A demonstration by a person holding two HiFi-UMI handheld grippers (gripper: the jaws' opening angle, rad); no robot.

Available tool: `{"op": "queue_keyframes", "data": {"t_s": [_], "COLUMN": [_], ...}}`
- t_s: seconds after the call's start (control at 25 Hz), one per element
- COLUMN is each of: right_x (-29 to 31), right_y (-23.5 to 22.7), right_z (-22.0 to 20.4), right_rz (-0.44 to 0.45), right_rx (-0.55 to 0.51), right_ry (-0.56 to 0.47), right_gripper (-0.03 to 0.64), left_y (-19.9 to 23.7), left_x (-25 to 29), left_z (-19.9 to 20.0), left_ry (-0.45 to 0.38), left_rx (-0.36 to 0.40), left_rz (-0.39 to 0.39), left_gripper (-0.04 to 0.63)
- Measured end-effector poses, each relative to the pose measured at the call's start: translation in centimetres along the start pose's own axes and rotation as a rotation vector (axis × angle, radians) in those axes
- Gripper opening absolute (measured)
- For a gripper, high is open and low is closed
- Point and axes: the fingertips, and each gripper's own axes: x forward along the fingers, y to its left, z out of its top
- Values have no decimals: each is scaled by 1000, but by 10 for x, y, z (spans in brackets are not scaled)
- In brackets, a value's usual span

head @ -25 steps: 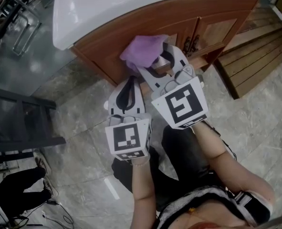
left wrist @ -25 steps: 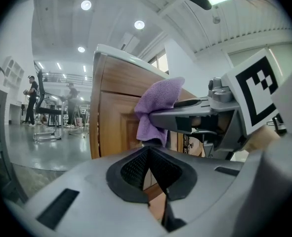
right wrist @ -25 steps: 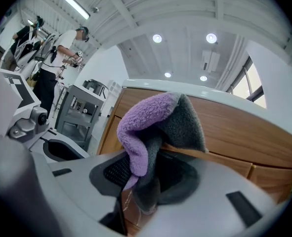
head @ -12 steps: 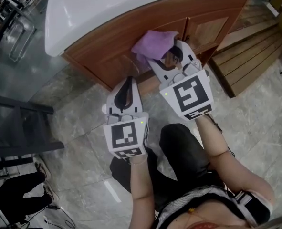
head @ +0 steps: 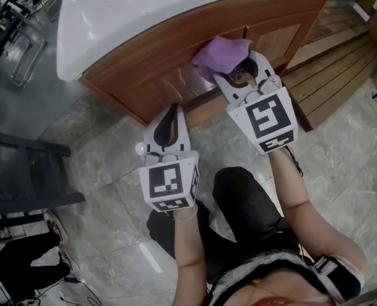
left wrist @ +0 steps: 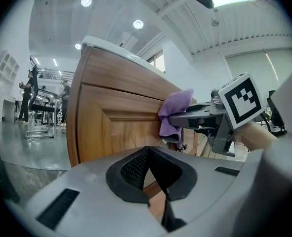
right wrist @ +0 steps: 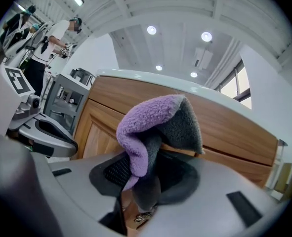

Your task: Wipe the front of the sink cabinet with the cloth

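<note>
A purple cloth [head: 219, 53] with a grey underside is pressed against the wooden front of the sink cabinet [head: 156, 62], near the upper middle where two door panels meet. My right gripper [head: 238, 67] is shut on the cloth [right wrist: 153, 132], which bunches out past the jaws. In the left gripper view the cloth [left wrist: 174, 113] shows flat against the door with the right gripper behind it. My left gripper [head: 170, 115] hangs lower, short of the cabinet's base, shut with nothing in it [left wrist: 154, 189].
A white countertop [head: 175, 5] overhangs the cabinet. A wooden pallet [head: 341, 62] lies on the grey marbled floor to the right. A dark metal frame [head: 22, 171] stands at the left. The person's dark-trousered legs are below the grippers.
My right gripper has slid the cloth to the right and slightly up along the cabinet front. The left gripper has barely moved.
</note>
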Motion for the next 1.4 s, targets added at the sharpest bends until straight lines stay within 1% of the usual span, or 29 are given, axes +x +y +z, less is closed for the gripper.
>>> {"op": "queue_keyframes", "data": {"t_s": [0.24,0.44,0.68,0.84,1.04,1.24,1.4], "right_x": [-6,-9,-8,-7,-9,-20,-21], "right_y": [-23,-32,-32,-31,-28,-17,13], "right_z": [-9,-12,-12,-12,-12,-13,-9], "right_rz": [-26,-31,-17,-38,-42,6,83], "right_rx": [25,60,74,58,68,111,141], "right_ry": [13,11,-10,-10,-11,2,-23], "right_gripper": [178,181,183,183,183,176,176], "left_y": [-4,-2,4,8,12,16,26], "left_x": [3,2,-3,-7,-15,-22,-27], "left_z": [1,1,0,-1,-2,-2,-2], "left_ry": [3,5,10,11,11,12,20], "left_rx": [1,-5,-7,-11,-13,-14,-17], "left_rz": [-4,-1,13,16,27,39,73], "left_gripper": [0,0,0,0,0,0,0]}}
